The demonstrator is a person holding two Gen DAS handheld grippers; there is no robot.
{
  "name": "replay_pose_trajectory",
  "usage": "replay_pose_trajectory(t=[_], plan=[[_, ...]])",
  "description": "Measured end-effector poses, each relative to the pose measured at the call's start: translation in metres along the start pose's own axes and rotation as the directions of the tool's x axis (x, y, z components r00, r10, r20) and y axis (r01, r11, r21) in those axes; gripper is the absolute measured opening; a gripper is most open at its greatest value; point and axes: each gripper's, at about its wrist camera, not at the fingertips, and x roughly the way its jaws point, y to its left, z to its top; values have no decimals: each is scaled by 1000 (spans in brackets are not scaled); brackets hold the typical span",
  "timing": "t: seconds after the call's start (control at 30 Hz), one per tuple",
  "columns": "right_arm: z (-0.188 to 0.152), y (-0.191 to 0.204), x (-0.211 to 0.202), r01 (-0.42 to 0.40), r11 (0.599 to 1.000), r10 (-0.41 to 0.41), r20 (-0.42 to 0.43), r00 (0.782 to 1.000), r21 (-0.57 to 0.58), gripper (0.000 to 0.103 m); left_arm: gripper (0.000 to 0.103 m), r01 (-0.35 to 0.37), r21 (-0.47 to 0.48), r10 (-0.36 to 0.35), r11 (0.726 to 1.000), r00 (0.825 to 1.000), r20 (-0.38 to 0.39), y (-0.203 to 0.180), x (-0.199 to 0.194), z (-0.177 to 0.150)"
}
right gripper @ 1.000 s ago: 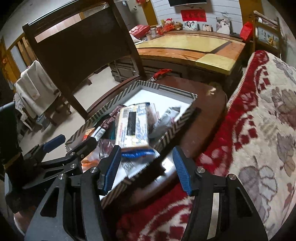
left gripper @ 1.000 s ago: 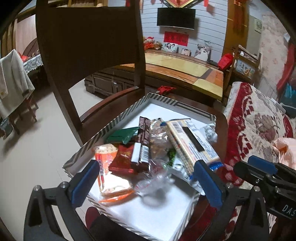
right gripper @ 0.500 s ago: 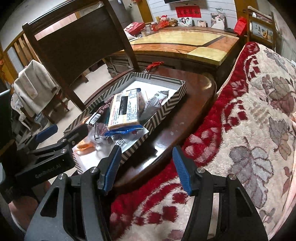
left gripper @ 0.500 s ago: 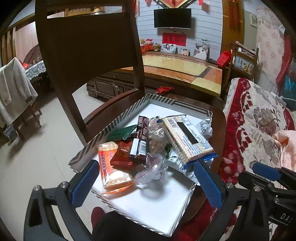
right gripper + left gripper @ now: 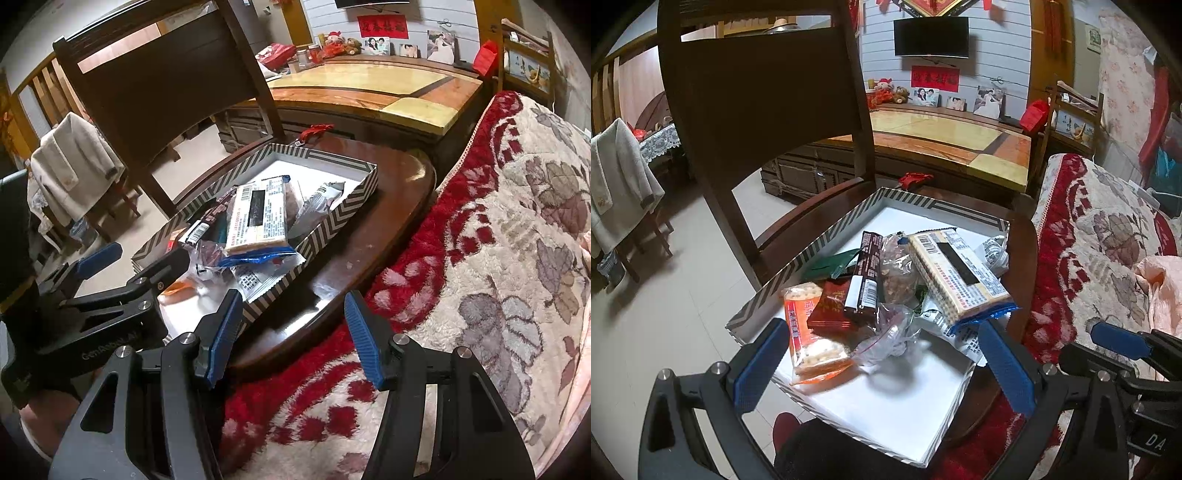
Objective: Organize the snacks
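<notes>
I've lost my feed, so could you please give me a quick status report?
Left gripper and right gripper open, both empty. Snacks piled in striped box, cracker pack on top. Nothing in the way.

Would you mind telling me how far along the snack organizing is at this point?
Done: the snacks sit together in the striped box, though heaped, the cracker pack atop the others. In hand: nothing; the left gripper hangs open over the pile and the right gripper is open over the stool edge and blanket. Left: sorting the heap, including the chocolate bar, red packet and orange cracker bag.
</notes>
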Motion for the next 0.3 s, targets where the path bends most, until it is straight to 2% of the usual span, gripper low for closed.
replay_pose_trajectory(t=[0.3], plan=[[-4, -6, -4, 2, 1000, -2, 0, 1000, 9, 58, 103, 5, 36, -7, 999, 999, 39, -9, -7, 0]])
